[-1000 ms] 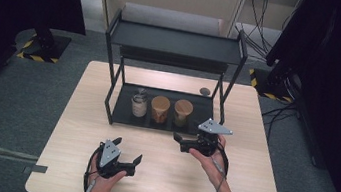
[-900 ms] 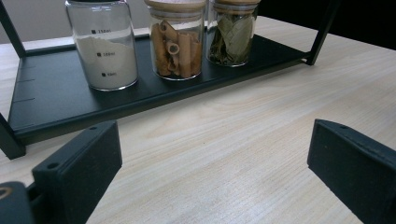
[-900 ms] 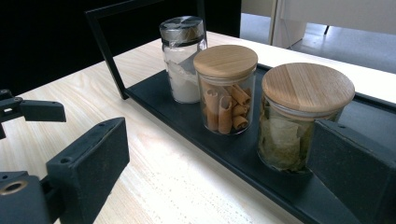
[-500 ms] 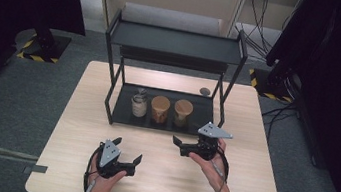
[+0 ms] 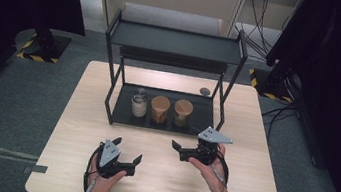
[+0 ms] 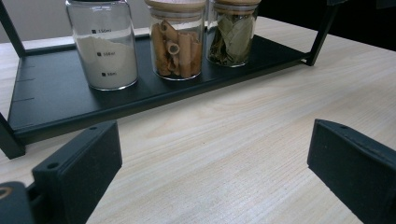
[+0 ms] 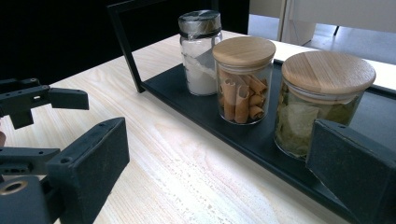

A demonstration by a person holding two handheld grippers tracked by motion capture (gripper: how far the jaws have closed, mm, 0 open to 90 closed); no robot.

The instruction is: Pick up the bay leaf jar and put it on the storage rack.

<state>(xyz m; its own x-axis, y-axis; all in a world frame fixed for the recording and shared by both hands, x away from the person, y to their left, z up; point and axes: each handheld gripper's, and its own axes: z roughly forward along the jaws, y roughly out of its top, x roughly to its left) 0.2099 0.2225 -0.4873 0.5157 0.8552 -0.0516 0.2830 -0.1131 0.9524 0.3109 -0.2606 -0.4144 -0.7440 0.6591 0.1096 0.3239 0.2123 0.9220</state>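
Observation:
On the lower shelf (image 5: 201, 122) of a black two-tier rack stand three glass jars in a row. They are a white-powder jar (image 5: 139, 104) with a dark cap, a pasta jar (image 5: 159, 108) and a bay-leaf jar (image 5: 182, 112), both with wooden lids. My right gripper (image 5: 177, 150) hovers just in front of the shelf, open and empty. In the right gripper view its jaws frame the bay-leaf jar (image 7: 322, 102) and the pasta jar (image 7: 243, 79). My left gripper (image 5: 127, 150) is open and empty near the table's front. It faces the powder jar (image 6: 105, 51) across bare wood.
A small dark round object (image 5: 204, 91) lies on the table behind the rack. The rack's top shelf (image 5: 176, 41) overhangs the jars, and its legs (image 5: 109, 87) flank them. Light wooden tabletop (image 5: 80, 113) spreads to both sides. Dark curtains and cables surround the table.
My right gripper has drawn slightly back from the rack toward the table's front edge. The left gripper and the jars have stayed put.

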